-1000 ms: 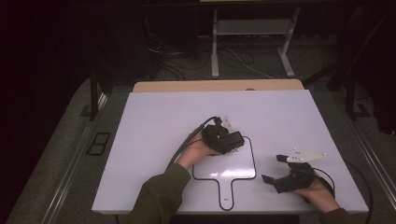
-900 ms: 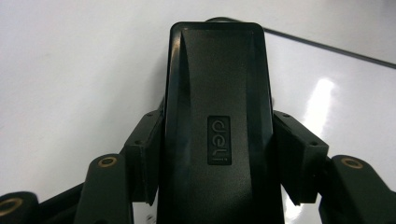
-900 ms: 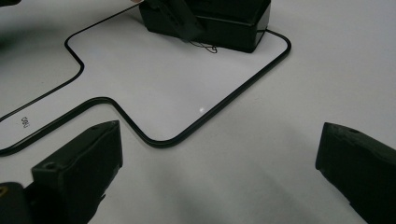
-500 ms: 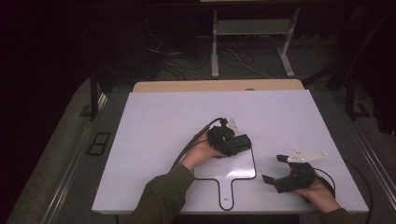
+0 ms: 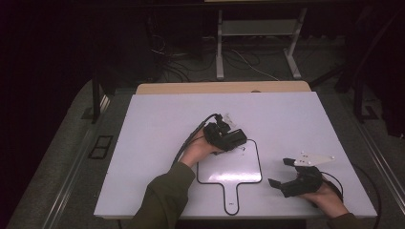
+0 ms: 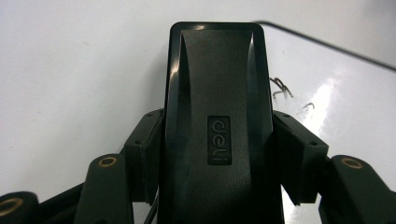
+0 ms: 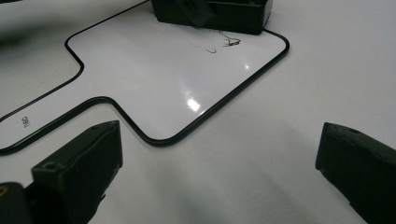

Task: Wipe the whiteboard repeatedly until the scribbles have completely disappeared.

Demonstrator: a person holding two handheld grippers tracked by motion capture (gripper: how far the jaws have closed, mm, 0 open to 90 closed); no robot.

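A small white writing board (image 5: 229, 167) with a black rim and a short handle lies on the white table (image 5: 157, 124). My left gripper (image 5: 224, 136) is shut on a black "deli" eraser (image 6: 218, 93), which rests on the board's far edge. Thin pen marks (image 6: 280, 86) lie on the board just beside the eraser. In the right gripper view the eraser (image 7: 215, 11) sits at the board's (image 7: 163, 70) far corner, with the marks (image 7: 224, 42) in front of it. My right gripper (image 5: 279, 171) rests low on the table to the right of the board, open (image 7: 219, 158), with nothing between its jaws.
A tan wooden strip (image 5: 222, 88) runs along the table's far edge. Behind it on the dark floor stand a white metal frame (image 5: 258, 28) and loose cables (image 5: 167, 52). Bare table surface spreads to the left and far right.
My left gripper has shifted the eraser slightly along the board's far edge. The right gripper has stayed where it was.
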